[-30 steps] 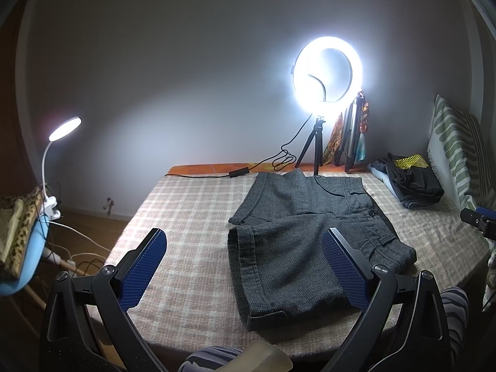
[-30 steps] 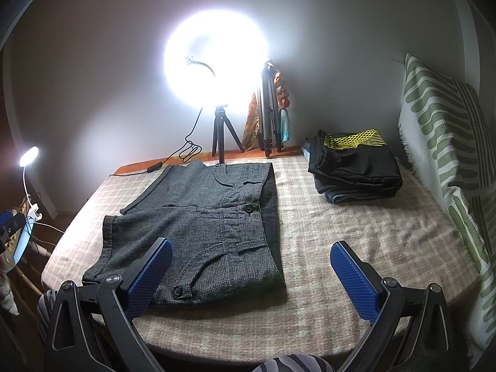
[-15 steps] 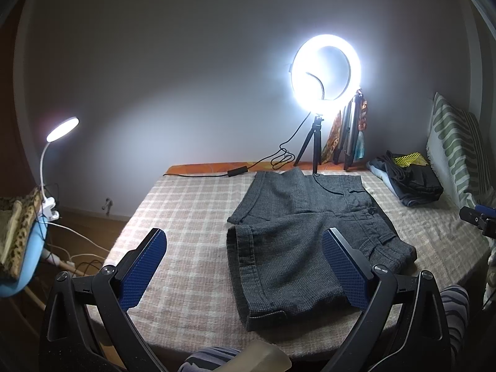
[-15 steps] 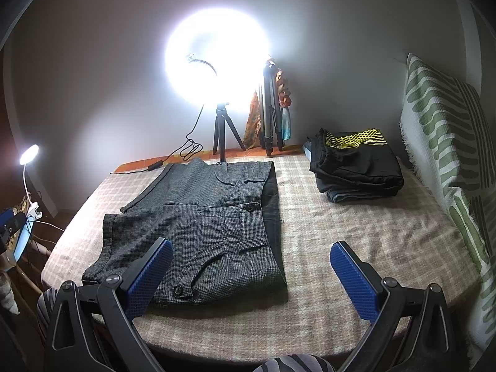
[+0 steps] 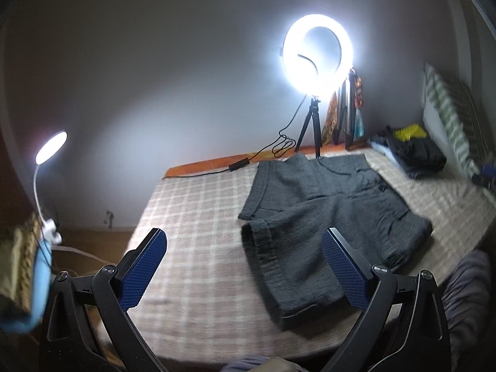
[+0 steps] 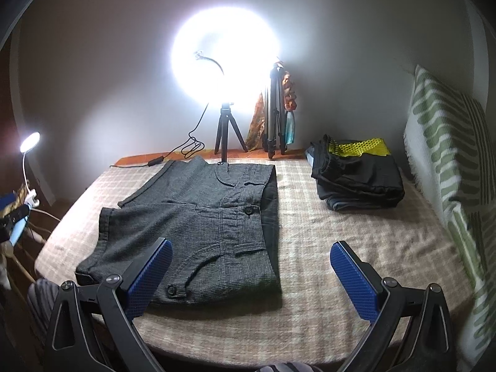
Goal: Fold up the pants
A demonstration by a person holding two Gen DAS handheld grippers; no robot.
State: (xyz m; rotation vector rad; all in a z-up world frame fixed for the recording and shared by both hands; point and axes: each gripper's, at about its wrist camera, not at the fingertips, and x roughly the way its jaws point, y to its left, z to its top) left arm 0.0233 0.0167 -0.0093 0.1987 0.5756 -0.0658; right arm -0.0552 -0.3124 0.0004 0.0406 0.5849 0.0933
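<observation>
Dark grey short pants (image 5: 325, 217) lie flat and spread on the checked bed cover, waistband to the right, both legs to the left; they also show in the right wrist view (image 6: 204, 220). My left gripper (image 5: 245, 263) is open and empty, held above the bed's near edge by the leg hems. My right gripper (image 6: 251, 272) is open and empty, above the near edge by the waistband corner. Neither touches the pants.
A ring light on a tripod (image 6: 226, 59) stands at the far edge with its cable. A pile of folded dark clothes (image 6: 356, 179) lies at the far right. A green-striped pillow (image 6: 449, 161) leans at the right. A clip lamp (image 5: 49, 148) stands left of the bed (image 5: 192, 217).
The left wrist view has swung and tilted, so the pants sit further right and higher, with motion blur. The right gripper has moved slightly forward. Both jaws stay open.
</observation>
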